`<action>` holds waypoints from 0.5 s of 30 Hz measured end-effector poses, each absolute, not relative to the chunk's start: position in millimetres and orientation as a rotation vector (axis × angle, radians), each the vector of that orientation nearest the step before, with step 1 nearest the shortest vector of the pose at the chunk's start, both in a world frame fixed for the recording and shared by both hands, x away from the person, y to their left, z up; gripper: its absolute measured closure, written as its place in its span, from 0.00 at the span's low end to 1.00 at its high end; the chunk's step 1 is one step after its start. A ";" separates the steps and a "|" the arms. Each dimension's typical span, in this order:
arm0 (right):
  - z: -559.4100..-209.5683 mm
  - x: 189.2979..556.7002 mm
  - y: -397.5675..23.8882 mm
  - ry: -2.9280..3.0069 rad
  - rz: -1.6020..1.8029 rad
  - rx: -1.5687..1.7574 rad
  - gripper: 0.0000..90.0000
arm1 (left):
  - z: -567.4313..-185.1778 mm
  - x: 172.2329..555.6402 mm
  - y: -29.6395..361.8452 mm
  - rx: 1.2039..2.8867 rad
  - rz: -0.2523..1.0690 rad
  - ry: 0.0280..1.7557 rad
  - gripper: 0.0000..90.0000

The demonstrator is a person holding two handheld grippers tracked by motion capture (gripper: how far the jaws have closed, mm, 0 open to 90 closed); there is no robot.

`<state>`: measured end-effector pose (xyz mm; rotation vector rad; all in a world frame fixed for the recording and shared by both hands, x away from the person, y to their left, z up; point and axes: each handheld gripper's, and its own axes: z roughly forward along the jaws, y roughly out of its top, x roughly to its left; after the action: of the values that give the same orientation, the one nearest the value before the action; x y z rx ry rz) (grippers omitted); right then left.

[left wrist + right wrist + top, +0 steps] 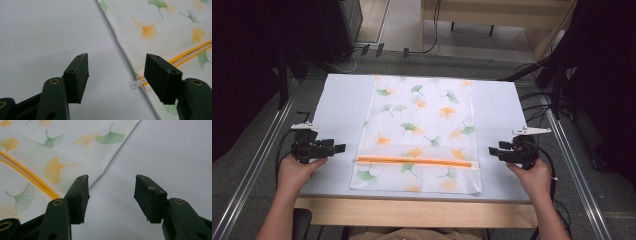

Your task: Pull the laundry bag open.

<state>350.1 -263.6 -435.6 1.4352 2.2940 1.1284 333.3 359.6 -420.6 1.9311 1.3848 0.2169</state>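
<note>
Holding both tongs off the cloth, I have the leaf-printed bag (419,132) lying flat in the middle of the bench (339,107), a long rectangle of thin, slightly see-through white fabric scattered with green and orange fan-shaped leaves. Across the bag near my end runs a straight orange zipper (414,161), two bright parallel tapes with a pale gap between them, and below it a shorter strip of the same printed fabric reaches almost to the bench's near edge. At the bag's left edge a small white flat pull tab (136,84) sticks out from the end of the zipper onto the bare surface. My left tongs (339,148) sit just beside that left edge, level with the zipper, wide apart with nothing between the blocky black pads (80,78), whose faces look rough and matte; one jaw stands over bare bench, the other over the fabric's edge. My right tongs (495,151) sit just beside the bag's right edge, also level with the zipper, also spread wide and empty, pads (147,197) worn and speckled. Under the bag the bench top is a smooth, pale grey-white sheet with a light wooden front edge (412,212).
</note>
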 end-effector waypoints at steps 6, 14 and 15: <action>-440.3 357.3 -275.2 2.248 1.162 1.493 0.51 | -421.9 336.7 368.5 1.897 0.251 1.396 0.40; -446.9 364.2 -278.3 2.238 1.154 1.513 0.51 | -426.4 343.1 372.7 1.885 0.265 1.420 0.39; -447.4 364.6 -278.1 2.240 1.149 1.515 0.50 | -427.2 343.7 372.2 1.891 0.268 1.417 0.39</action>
<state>364.6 -278.1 -447.4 1.5153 2.2398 1.1494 343.7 372.2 -427.2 1.8905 1.4168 0.2680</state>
